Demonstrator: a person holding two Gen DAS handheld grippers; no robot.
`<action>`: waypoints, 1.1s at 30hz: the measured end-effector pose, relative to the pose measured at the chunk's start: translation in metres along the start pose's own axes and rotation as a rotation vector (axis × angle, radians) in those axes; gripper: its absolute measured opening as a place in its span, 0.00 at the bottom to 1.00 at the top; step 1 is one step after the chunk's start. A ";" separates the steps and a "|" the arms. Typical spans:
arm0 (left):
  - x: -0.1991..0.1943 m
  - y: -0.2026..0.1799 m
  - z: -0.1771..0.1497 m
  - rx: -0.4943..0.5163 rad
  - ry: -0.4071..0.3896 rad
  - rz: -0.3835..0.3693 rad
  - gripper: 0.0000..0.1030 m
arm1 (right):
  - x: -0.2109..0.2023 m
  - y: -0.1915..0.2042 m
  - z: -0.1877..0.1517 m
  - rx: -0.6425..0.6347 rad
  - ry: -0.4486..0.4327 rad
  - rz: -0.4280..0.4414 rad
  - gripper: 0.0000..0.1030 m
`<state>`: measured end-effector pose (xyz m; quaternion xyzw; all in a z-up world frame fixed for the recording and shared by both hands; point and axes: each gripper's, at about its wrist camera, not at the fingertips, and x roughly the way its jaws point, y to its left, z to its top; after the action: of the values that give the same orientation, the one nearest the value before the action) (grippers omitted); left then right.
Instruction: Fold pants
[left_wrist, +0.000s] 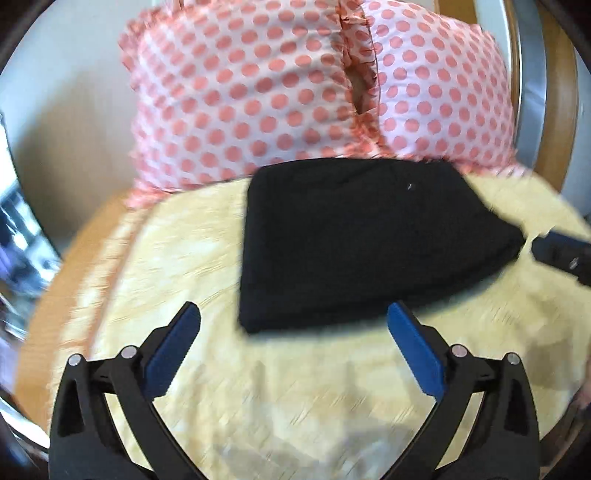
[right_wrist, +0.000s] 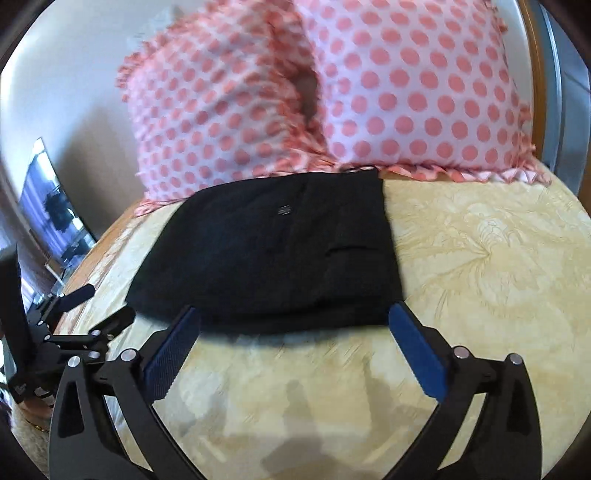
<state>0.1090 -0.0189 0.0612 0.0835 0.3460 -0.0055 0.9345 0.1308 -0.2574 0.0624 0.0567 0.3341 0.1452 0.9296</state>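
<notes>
The black pants (left_wrist: 365, 240) lie folded into a compact block on the yellow bedspread (left_wrist: 280, 391), their far edge touching the pillows. They also show in the right wrist view (right_wrist: 273, 258). My left gripper (left_wrist: 293, 314) is open and empty, its blue-padded jaws wide apart just short of the pants' near edge. My right gripper (right_wrist: 293, 314) is open and empty too, at the pants' near edge. The right gripper's tip shows at the pants' right corner in the left wrist view (left_wrist: 561, 254). The left gripper shows at the left in the right wrist view (right_wrist: 85, 314), jaws apart.
Two pink polka-dot pillows (left_wrist: 229, 96) (right_wrist: 417, 88) stand at the head of the bed. A wooden bed frame (left_wrist: 40, 317) runs along the left. A dark screen (right_wrist: 48, 199) stands by the wall at left. Open bedspread (right_wrist: 491, 251) lies right of the pants.
</notes>
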 end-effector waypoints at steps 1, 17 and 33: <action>-0.004 -0.002 -0.008 0.010 -0.004 0.011 0.98 | -0.003 0.007 -0.010 -0.012 -0.015 -0.018 0.99; 0.002 0.012 -0.069 -0.117 0.090 -0.043 0.98 | 0.017 0.032 -0.078 -0.095 0.082 -0.215 0.99; -0.001 0.015 -0.074 -0.126 0.071 -0.069 0.98 | 0.013 0.038 -0.088 -0.095 0.043 -0.246 0.99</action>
<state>0.0616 0.0078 0.0094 0.0128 0.3811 -0.0128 0.9244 0.0757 -0.2165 -0.0058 -0.0318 0.3512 0.0469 0.9346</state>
